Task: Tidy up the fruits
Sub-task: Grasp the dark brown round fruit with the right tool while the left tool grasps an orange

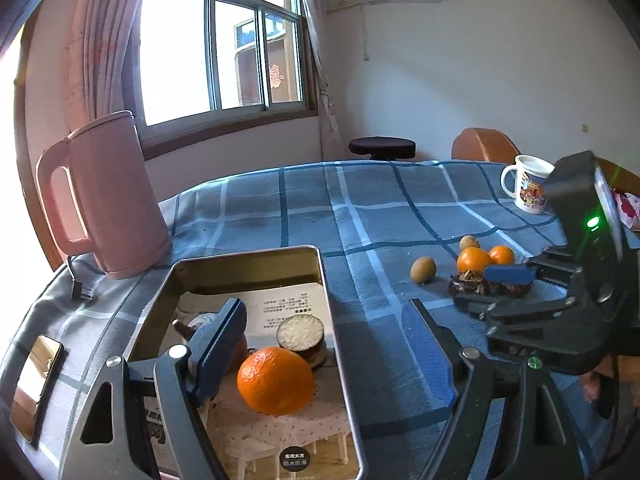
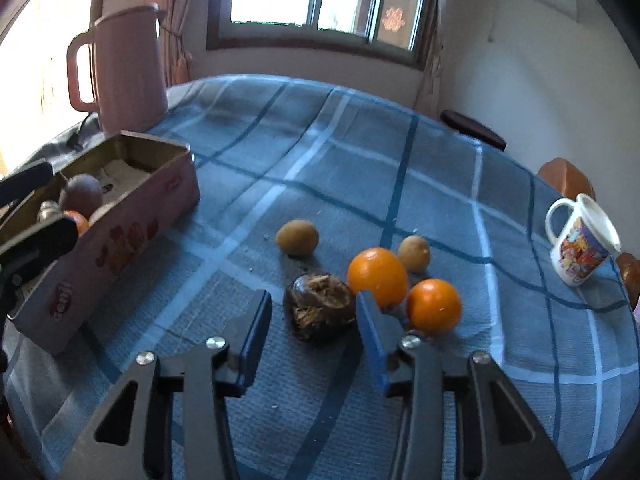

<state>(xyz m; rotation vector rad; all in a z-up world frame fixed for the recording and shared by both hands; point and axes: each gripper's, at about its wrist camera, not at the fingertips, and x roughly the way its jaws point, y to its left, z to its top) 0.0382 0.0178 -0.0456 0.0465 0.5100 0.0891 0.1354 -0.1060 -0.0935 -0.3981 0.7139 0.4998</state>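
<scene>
My left gripper [image 1: 324, 352] stands open over a metal tin [image 1: 325, 280], with nothing between its fingers. An orange [image 1: 276, 380] and a dark round fruit with a white top [image 1: 300, 336] lie in the tin. My right gripper [image 2: 314, 320] is down at the checked cloth, with a dark brown rough fruit [image 2: 320, 306] between its pads. The right pad is at the fruit's edge and a small gap shows at the left pad. Just behind the dark fruit lie two oranges [image 2: 376, 276] [image 2: 434, 306] and two kiwis [image 2: 297, 237] [image 2: 414, 253].
A pink kettle [image 1: 108, 200] stands behind the tin at the table's left. A printed mug [image 2: 580, 244] sits at the far right edge. A phone [image 1: 36, 384] lies near the left edge. A dark stool [image 1: 382, 148] and a chair back stand beyond the table.
</scene>
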